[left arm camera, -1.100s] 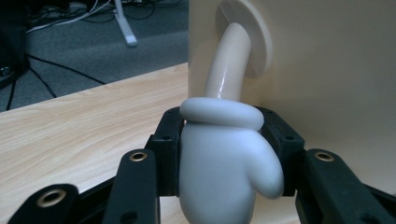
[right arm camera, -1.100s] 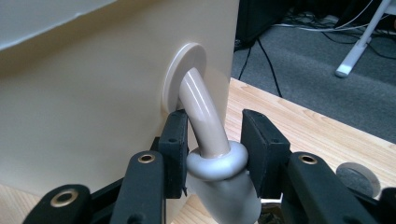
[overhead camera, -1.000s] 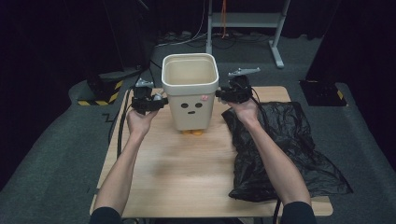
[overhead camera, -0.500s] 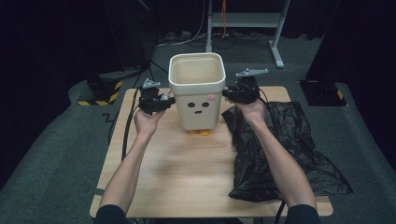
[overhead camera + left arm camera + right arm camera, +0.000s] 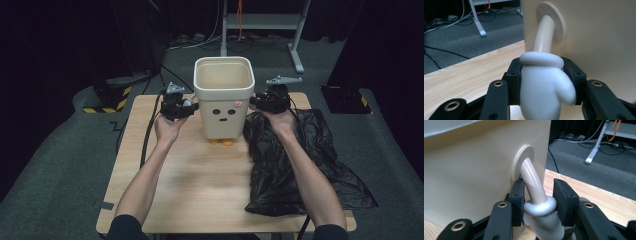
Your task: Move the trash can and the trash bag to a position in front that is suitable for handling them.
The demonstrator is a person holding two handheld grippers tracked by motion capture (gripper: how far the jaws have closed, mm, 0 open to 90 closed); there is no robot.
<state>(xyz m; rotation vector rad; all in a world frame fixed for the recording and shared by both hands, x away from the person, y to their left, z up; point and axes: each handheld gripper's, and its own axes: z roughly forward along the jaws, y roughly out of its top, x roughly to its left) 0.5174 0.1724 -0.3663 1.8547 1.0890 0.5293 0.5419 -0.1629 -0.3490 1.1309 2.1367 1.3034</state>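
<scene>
A cream bin [image 5: 223,100] with a drawn face and orange feet [image 5: 221,142] is upright at the back of the wooden table [image 5: 200,190]. A curved arm ending in a mitten sticks out of each side. My left gripper [image 5: 186,107] is shut on the left mitten [image 5: 544,85], with its pads pressing both sides at the cuff. My right gripper [image 5: 260,102] is shut on the right mitten [image 5: 541,212] in the same way. The bin's wall [image 5: 474,175] is close beside my right gripper [image 5: 539,197]. I cannot tell whether the feet touch the table.
A crumpled black plastic bag [image 5: 295,160] lies over the table's right side, reaching under my right forearm. Behind the table are a grey metal stand [image 5: 260,22], cables on the carpet and a yellow-and-black striped block [image 5: 107,102] at the left.
The bin has shifted to the right across the table, carried between both grippers. Both hands moved right with it and kept their hold.
</scene>
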